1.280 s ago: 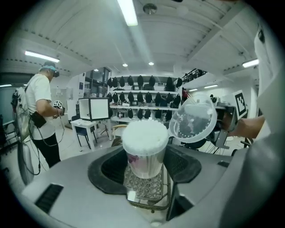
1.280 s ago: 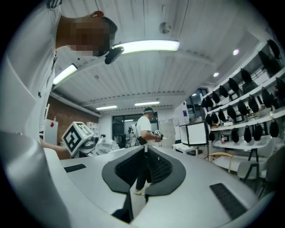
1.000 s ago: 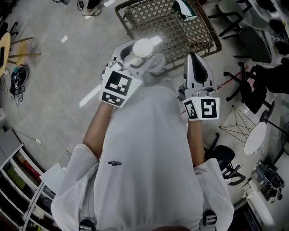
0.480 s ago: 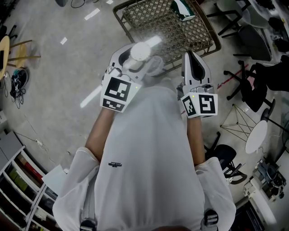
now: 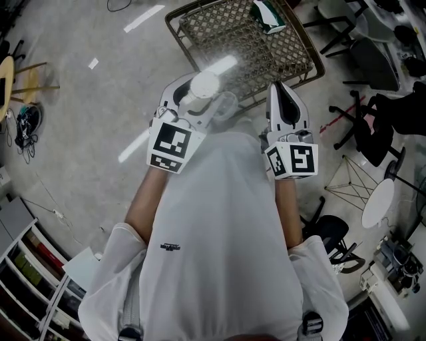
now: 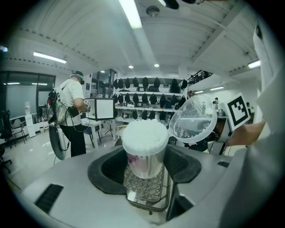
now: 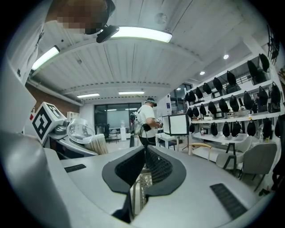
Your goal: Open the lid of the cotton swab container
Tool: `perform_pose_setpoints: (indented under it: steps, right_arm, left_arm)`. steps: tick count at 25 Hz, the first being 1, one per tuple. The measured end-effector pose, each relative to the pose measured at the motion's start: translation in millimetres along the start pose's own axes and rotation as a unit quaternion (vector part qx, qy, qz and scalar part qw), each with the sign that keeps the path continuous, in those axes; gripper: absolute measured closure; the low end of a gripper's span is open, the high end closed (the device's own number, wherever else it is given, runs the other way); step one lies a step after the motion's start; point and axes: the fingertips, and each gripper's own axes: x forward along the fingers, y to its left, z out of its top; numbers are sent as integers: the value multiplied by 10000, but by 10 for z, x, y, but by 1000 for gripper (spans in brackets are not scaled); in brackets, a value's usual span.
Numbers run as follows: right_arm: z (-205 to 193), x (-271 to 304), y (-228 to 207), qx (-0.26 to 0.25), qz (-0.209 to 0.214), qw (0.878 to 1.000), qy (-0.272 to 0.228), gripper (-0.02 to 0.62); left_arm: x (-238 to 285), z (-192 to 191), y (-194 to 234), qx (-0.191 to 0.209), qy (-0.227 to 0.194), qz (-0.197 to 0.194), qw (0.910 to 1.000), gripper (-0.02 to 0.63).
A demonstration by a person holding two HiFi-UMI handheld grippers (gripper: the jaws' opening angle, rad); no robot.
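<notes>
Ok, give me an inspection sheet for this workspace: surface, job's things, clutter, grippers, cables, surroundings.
Surface: lattice-top table on the floor, below the raised grippers.
Job's things: cotton swab container held in the air, swabs exposed; its clear lid swung open.
Clutter: green-and-white item on the table.
Grippers: left gripper clamped on the container; right gripper shut, empty.
Cables: black cable bundle on the floor.
Surroundings: office chairs, shelving, another person.

Container (image 6: 144, 151) between left tongs (image 6: 146, 171), lid (image 6: 193, 119) (tilted) at right.
</notes>
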Motion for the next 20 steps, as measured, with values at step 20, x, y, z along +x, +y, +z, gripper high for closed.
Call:
perform_pose_setpoints:
  steps: [20]
  right_arm:
    - [14,59,12,1,59,10000,15,583]
  left_arm:
    - [27,62,-3,87,18,-56,9999,362]
